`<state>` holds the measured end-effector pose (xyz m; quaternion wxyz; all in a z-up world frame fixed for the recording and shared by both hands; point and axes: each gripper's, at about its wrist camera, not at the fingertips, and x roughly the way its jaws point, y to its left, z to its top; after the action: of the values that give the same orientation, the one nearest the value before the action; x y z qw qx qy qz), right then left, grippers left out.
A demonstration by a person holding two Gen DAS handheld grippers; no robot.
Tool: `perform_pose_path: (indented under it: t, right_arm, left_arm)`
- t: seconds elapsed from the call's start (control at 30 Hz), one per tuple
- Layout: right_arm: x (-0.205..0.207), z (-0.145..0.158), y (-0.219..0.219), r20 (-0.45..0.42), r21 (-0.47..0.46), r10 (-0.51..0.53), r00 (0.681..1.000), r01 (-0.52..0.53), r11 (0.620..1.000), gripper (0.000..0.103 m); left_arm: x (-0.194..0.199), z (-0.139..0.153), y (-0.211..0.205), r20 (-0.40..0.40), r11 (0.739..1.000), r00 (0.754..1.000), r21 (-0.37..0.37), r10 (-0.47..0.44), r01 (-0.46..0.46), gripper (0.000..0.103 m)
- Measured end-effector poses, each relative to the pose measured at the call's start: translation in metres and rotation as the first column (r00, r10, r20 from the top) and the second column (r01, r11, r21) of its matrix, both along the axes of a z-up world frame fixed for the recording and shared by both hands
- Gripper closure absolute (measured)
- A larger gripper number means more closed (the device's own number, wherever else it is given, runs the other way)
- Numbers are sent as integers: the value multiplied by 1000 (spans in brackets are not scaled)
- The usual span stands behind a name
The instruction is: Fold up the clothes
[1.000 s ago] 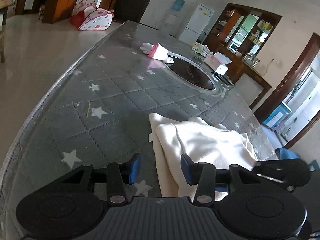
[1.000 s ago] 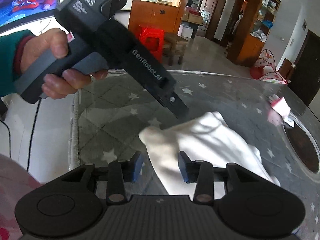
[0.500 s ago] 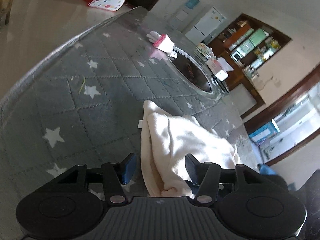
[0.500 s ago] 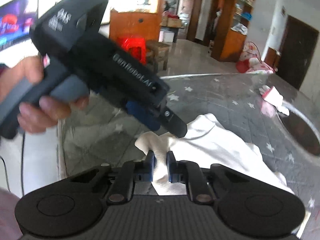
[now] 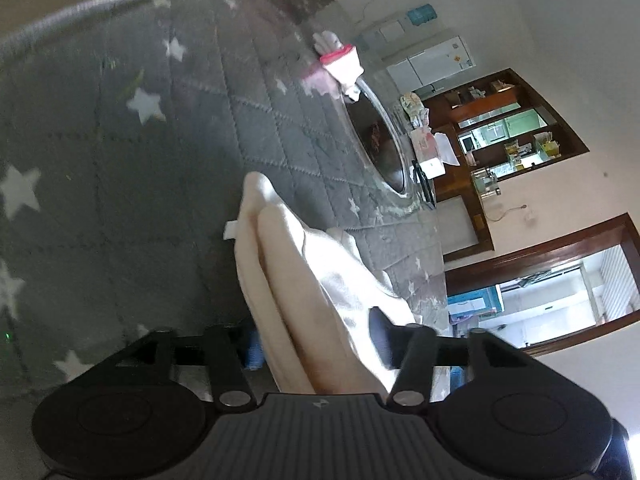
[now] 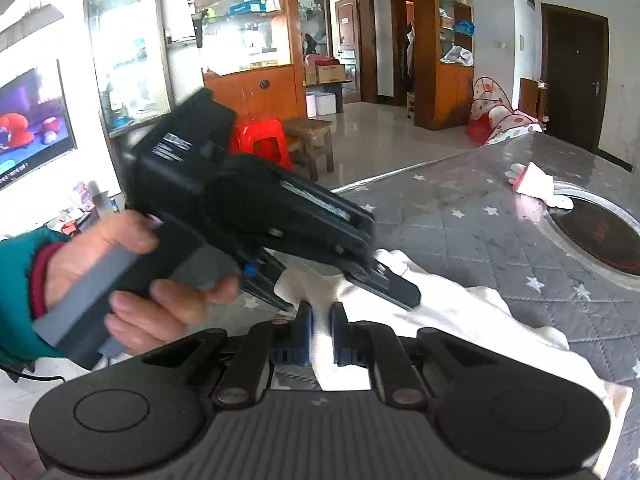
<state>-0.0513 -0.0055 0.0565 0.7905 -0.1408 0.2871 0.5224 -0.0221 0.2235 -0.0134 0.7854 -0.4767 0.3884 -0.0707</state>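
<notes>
A cream-white garment (image 5: 304,280) lies partly folded on the grey star-quilted table (image 5: 120,184). In the left wrist view my left gripper (image 5: 316,344) is open, its fingers straddling the near end of the garment. In the right wrist view the garment (image 6: 460,312) runs from the near edge toward the right. My right gripper (image 6: 320,320) is shut on its near edge. The left gripper body (image 6: 248,216), held in a hand, reaches onto the same end of the cloth just beyond my right fingers.
A small white and pink cloth item (image 5: 340,60) lies farther along the table beside a round dark inset (image 5: 380,140); both show in the right wrist view too (image 6: 536,184). A red stool (image 6: 264,140) and wooden cabinets stand beyond the table edge.
My right gripper went from open to shut on the garment's near edge. My left gripper tilted and moved forward so its open fingers straddle the cloth.
</notes>
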Motion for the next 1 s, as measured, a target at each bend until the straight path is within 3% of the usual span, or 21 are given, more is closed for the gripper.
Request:
perform_pose_path:
  t: [0.07, 0.2, 0.4, 0.5, 0.6, 0.73, 0.87, 1.0]
  right_arm:
    - [0, -2, 1, -4, -3, 8, 1000, -8, 1000, 95]
    - [2, -7, 2, -21, -12, 18, 1000, -18, 1000, 90]
    - [6, -6, -24, -13, -9, -42, 999, 42, 999, 83]
    - [22, -7, -54, -4, -24, -158, 987, 158, 987, 81]
    - [43, -13, -82, 7, -47, -293, 956, 293, 955, 75]
    - [71, -24, -117, -7, -49, -453, 891, 452, 890, 71]
    - [99, -38, -139, -57, -44, -541, 839, 540, 841, 66]
    - [116, -53, -143, -109, -39, -571, 814, 570, 821, 59]
  left_arm:
    - [0, -5, 0, -9, 1000, 1000, -18, 5, -6, 75]
    - [-1, -13, 2, -27, 999, 999, -34, 20, -21, 83]
    - [-1, -12, 1, -19, 1000, 1000, -12, 8, -9, 84]
    - [-2, -11, 0, -17, 1000, 1000, -3, 6, -6, 84]
    - [-2, -10, -1, -15, 1000, 1000, 6, 3, -3, 84]
    - [-2, -9, -2, -13, 1000, 1000, 18, 0, 0, 83]
    - [-1, -7, -5, -10, 999, 1000, 46, -6, 7, 83]
    - [-1, -5, -6, -8, 998, 1000, 61, -11, 11, 83]
